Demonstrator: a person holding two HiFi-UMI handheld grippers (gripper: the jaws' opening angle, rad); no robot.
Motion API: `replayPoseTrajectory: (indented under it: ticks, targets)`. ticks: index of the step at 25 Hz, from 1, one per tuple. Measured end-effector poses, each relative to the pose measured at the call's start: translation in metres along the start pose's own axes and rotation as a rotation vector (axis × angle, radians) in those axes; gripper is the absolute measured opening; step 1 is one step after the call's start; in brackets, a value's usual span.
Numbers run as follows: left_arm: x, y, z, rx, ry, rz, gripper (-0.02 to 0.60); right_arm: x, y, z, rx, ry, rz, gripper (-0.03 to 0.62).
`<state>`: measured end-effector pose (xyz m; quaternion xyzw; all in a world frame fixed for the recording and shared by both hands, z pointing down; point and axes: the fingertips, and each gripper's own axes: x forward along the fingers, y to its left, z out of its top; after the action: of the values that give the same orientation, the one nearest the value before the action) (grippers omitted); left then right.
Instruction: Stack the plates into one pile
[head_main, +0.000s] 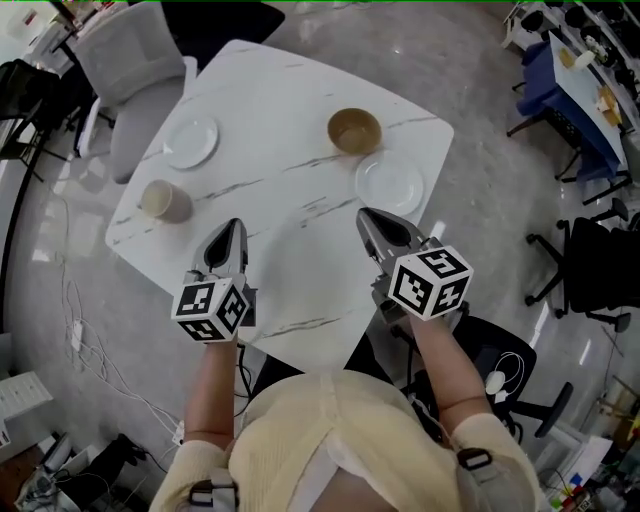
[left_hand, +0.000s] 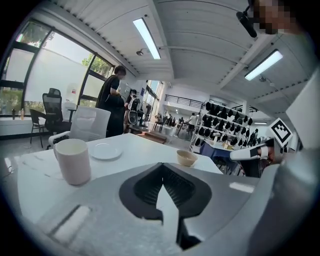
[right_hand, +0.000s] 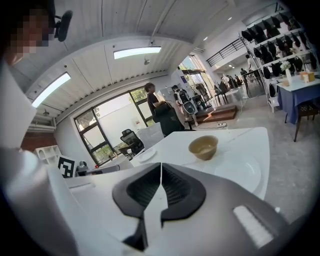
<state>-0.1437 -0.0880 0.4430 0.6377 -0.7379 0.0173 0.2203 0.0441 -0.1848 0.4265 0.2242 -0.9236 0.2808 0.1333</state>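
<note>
Over the near half of the white surface, both grippers hang side by side, well apart. Left gripper: jaws pressed together, nothing between them. Right gripper: same story, jaws closed and empty.

The two plates sit apart, not piled. The left plate lies at the far left corner, by the grey chair. The right plate lies on the right side, just ahead of the right gripper. A tan bowl stands just beside the right plate, on its far side. A cup stands near the left edge, between the left plate and the left gripper.
</note>
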Motion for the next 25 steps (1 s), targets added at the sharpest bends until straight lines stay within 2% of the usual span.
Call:
replayPoseTrajectory:
  ticks: [2,9,14,19,25]
  targets:
    - [-0.007,0.01,0.003,0.022,0.014,-0.016,0.002,0.011,0.015,0.002,0.005,0.007,0.013,0.021]
    - [-0.023,0.041,0.014,0.089,0.044,-0.063,0.002,0.047,0.054,0.007,0.021,0.012,0.005,0.021]
    - [-0.027,0.06,0.014,0.1,0.067,-0.094,0.002,0.071,0.076,0.009,0.013,0.028,0.001,0.026]
    - [-0.036,0.077,0.014,0.109,0.075,-0.124,0.002,0.103,0.103,0.013,-0.004,0.04,0.023,0.057]
    - [-0.039,0.098,0.019,0.127,0.063,-0.126,0.003,0.149,0.128,0.014,0.09,0.081,0.071,0.081]
